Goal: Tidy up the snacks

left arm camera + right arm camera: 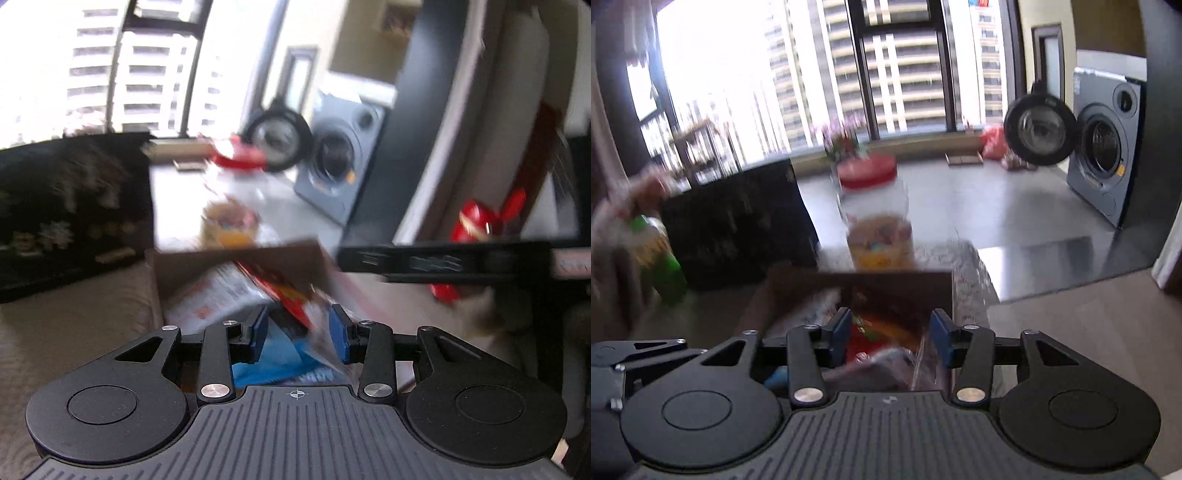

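A brown cardboard box (236, 258) sits on the table and holds several snack packets: a white one (218, 295), a red one (280, 288) and a blue one (273, 365). My left gripper (299, 332) is open just above the box, its pads astride the blue and clear packets. In the right wrist view the same box (886, 280) lies ahead with a red packet (864, 343) inside. My right gripper (890, 336) is open over it, with a clear wrapper (923, 365) by its right pad. Both views are blurred.
A clear jar of snacks (879, 240) stands behind the box and also shows in the left wrist view (229, 225). A green bottle (661, 266) stands left. A black cabinet (738, 221), a red pot (868, 170) and a washing machine (1104, 147) are beyond.
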Motion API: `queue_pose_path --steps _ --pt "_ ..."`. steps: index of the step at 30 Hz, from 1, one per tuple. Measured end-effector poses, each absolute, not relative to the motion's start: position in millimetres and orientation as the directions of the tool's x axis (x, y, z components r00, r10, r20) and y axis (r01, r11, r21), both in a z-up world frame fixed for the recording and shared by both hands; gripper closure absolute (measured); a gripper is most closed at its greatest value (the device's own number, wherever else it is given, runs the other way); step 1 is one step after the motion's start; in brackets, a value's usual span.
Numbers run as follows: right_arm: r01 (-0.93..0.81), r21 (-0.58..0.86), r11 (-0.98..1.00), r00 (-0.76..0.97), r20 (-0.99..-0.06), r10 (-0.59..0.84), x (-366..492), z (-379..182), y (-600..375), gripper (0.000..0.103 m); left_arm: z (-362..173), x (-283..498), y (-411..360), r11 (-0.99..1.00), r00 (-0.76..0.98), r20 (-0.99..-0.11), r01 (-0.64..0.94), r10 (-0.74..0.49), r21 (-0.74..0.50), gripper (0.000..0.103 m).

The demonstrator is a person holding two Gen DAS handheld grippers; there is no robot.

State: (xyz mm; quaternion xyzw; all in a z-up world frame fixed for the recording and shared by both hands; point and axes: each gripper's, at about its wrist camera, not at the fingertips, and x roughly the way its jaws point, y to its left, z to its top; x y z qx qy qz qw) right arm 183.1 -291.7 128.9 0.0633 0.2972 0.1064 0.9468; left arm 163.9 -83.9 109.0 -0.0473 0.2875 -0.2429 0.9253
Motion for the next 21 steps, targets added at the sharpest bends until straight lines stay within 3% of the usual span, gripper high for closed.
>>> queue_pose_path --steps 5,9,13,21 --pt "-0.117 0.203 0.972 0.841 -0.5 0.205 146 153 -309 0.053 133 128 -44 0.887 0.791 -0.411 0.355 -0.453 -0.295 0.062" --pt "-0.083 0.239 0.967 0.854 -0.483 0.192 100 151 -312 0.048 137 77 -38 0.911 0.838 -0.367 0.327 -0.403 -0.253 0.062" --pt "-0.06 0.19 0.98 0.863 -0.484 0.146 43 126 -292 0.043 124 22 -52 0.94 0.861 -0.379 0.309 -0.34 -0.143 0.062" --pt "-0.065 0.117 0.991 0.832 -0.541 0.118 -15 54 -244 0.042 76 -25 -58 0.953 0.831 -0.469 0.286 -0.299 -0.1 0.062"
